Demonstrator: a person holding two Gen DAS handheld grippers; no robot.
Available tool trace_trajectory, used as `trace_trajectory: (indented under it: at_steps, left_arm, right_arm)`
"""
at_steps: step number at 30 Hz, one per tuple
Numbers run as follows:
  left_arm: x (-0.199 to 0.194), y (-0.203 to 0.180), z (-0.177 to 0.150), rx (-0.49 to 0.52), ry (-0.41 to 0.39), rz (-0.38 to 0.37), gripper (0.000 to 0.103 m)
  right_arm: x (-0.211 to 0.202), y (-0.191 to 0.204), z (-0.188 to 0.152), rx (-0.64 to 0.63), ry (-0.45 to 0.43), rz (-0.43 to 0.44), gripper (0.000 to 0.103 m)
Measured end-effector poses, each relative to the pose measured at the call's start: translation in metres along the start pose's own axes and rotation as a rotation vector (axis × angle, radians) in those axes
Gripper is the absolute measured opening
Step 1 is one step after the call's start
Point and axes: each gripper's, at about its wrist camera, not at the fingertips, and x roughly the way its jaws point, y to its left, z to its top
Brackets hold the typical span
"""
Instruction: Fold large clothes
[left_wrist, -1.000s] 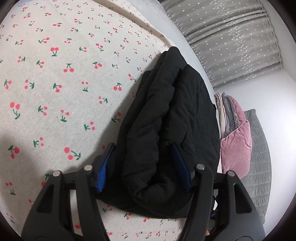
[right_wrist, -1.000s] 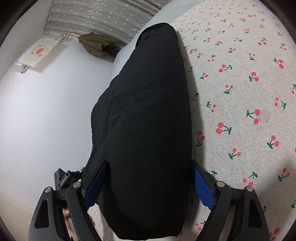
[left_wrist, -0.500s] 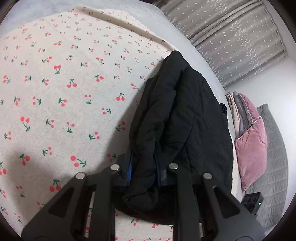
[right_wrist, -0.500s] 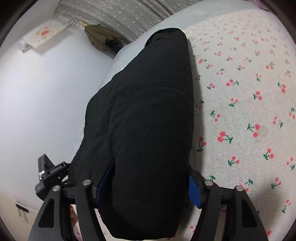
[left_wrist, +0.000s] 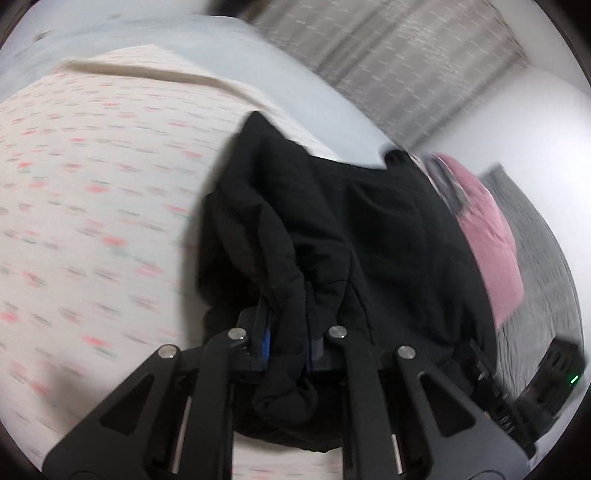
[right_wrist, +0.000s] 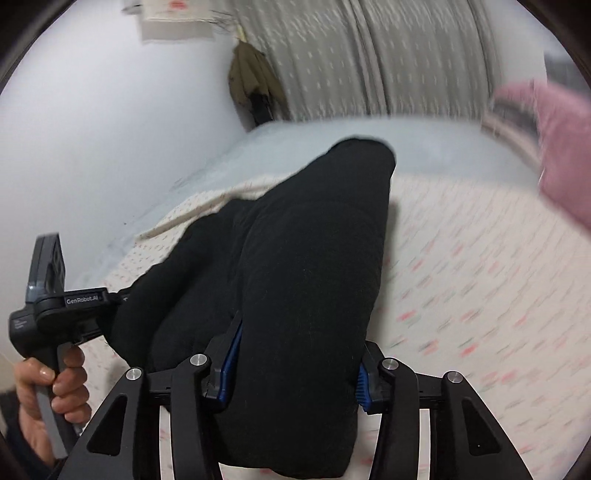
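Since a second earlier, both grippers had lifted the black jacket (left_wrist: 332, 236) off the cherry-print sheet (left_wrist: 92, 221). At bottom centre, left gripper (left_wrist: 287, 332) pinched a narrow fold; right gripper (right_wrist: 295, 362) clamped thick bulk.

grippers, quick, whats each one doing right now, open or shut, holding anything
Left gripper: closed on a fold of the black jacket.
Right gripper: closed around a thick bundle of the same jacket.

White walls (right_wrist: 92, 147), grey curtains (right_wrist: 369, 62), perhaps a grey quilted mat (left_wrist: 535, 266).
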Motion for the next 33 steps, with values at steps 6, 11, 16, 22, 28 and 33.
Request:
trace_trajectory:
  at_steps: [6, 11, 16, 22, 28, 33]
  left_arm:
    - [0.05, -0.091, -0.066, 0.104, 0.098, -0.12, 0.014]
    - [0.092, -0.184, -0.128, 0.194, 0.193, -0.241, 0.014]
    - [0.129, -0.253, -0.186, 0.214, 0.279, -0.347, 0.014]
    - [0.146, -0.263, -0.236, 0.267, 0.321, -0.303, 0.019]
    - [0.138, -0.251, -0.226, 0.257, 0.381, -0.341, 0.024]
    - [0.129, -0.254, -0.224, 0.319, 0.378, -0.283, 0.031]
  right_arm:
    - [-0.077, -0.095, -0.006, 0.041, -0.044, -0.153, 0.047]
    - [-0.134, -0.211, -0.04, 0.231, -0.032, -0.245, 0.047]
    - [-0.194, -0.328, -0.08, 0.455, -0.103, -0.288, 0.047]
    - [-0.2, -0.432, -0.15, 0.706, -0.045, -0.343, 0.058]
    - [-0.208, -0.44, -0.167, 0.729, 0.012, -0.388, 0.068]
    - [-0.22, -0.408, -0.15, 0.611, -0.006, -0.515, 0.07]
